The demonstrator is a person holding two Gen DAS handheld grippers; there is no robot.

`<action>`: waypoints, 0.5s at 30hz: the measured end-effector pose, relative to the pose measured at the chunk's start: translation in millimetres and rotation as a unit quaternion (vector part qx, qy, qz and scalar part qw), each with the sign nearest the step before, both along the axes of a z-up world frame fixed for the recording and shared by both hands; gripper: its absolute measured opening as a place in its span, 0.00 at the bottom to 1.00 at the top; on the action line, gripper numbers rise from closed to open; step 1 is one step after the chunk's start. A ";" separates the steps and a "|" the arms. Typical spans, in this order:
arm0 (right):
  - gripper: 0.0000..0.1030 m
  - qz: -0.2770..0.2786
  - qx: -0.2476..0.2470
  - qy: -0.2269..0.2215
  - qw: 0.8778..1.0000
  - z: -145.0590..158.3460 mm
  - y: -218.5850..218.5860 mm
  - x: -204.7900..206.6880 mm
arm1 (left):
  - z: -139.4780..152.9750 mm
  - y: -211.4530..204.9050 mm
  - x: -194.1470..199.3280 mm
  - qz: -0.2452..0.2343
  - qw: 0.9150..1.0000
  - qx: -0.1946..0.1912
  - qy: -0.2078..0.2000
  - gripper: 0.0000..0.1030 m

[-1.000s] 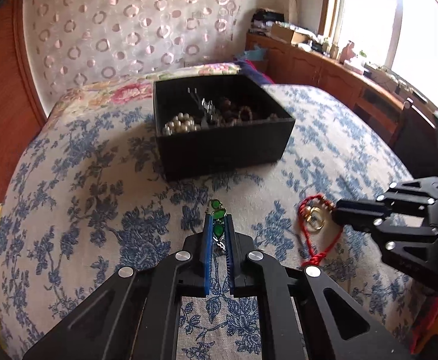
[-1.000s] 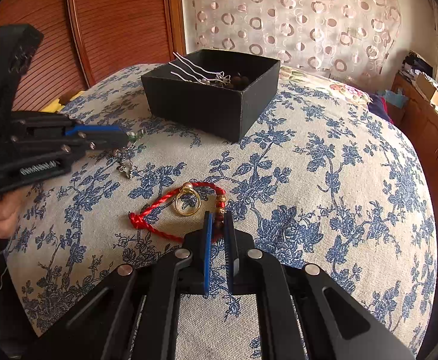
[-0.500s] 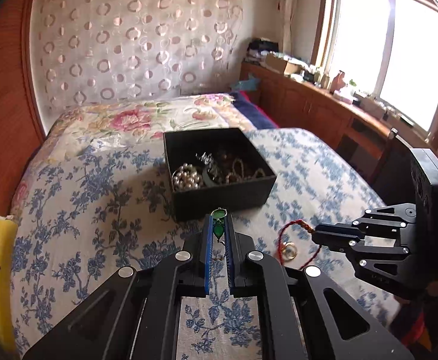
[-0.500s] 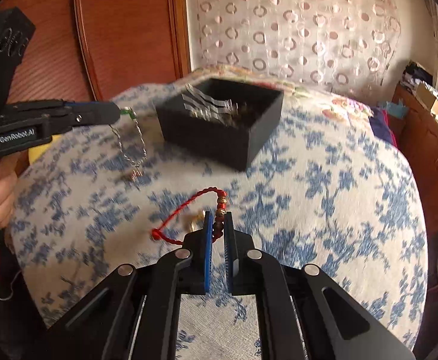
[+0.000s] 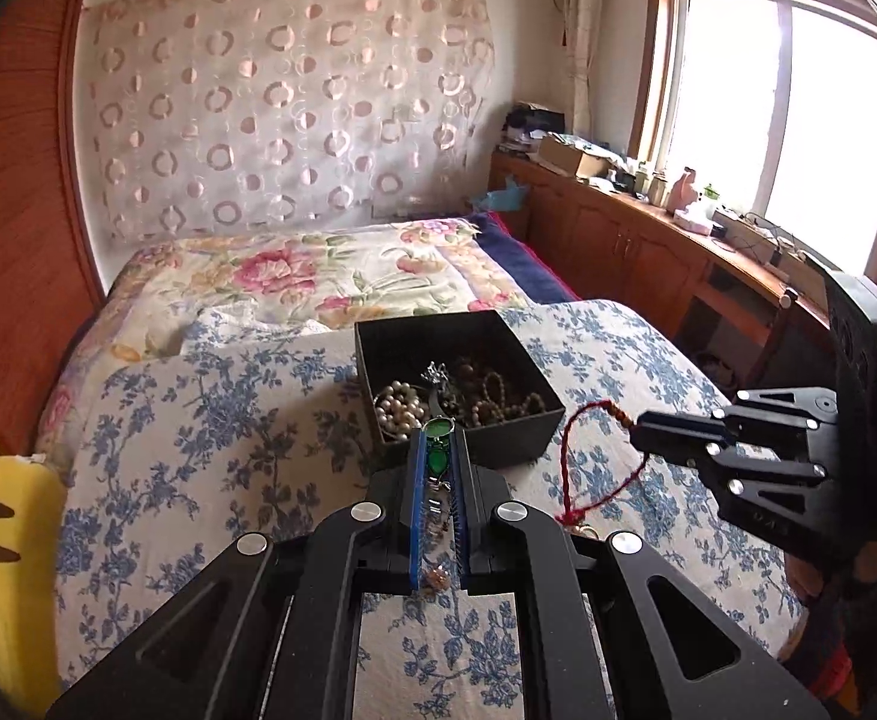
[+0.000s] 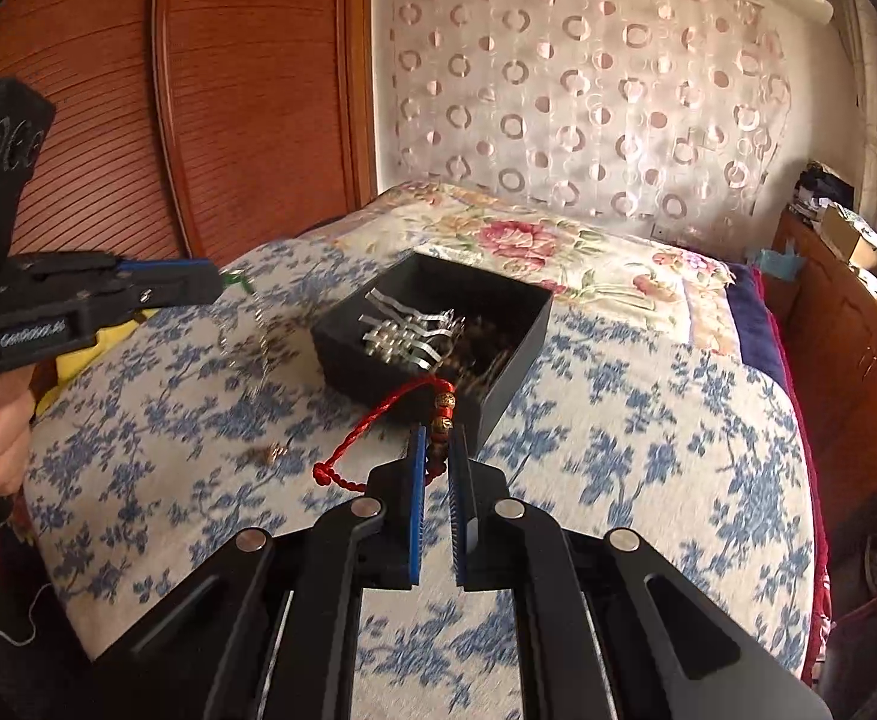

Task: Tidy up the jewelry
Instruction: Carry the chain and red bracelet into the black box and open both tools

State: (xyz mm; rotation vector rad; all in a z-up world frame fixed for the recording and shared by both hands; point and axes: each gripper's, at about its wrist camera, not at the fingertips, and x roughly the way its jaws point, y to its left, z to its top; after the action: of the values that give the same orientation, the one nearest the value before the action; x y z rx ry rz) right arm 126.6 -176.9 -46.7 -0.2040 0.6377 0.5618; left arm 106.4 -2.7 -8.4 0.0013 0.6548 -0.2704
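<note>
My left gripper is shut on a green-stone pendant necklace and holds it in the air just in front of the black jewelry box. Its thin chain hangs blurred below the gripper in the right wrist view. My right gripper is shut on the beaded part of a red cord bracelet, lifted off the bed; the cord also shows in the left wrist view. The box holds pearls, brown beads and silver hairpins.
A blue-floral bedspread covers the bed, with a pink-floral quilt behind. A small gold piece lies on the spread. A wooden headboard stands left, wooden cabinets under the window, a yellow cushion at the left edge.
Both grippers have risen from the bedspread, lifting the green necklace and the red bracelet into the air and bringing them closer to the box.
</note>
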 end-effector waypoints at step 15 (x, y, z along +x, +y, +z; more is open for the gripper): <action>0.08 -0.024 0.014 -0.013 1.000 18.5 23.1 59.5 | 11.5 -2.1 19.5 0.003 1.000 0.024 -0.009 0.06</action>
State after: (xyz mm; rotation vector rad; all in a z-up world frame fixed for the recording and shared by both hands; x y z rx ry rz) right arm 186.1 -153.9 -28.2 -0.1687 0.6077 0.5219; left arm 125.9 -4.8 3.1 0.0488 0.6427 -0.2493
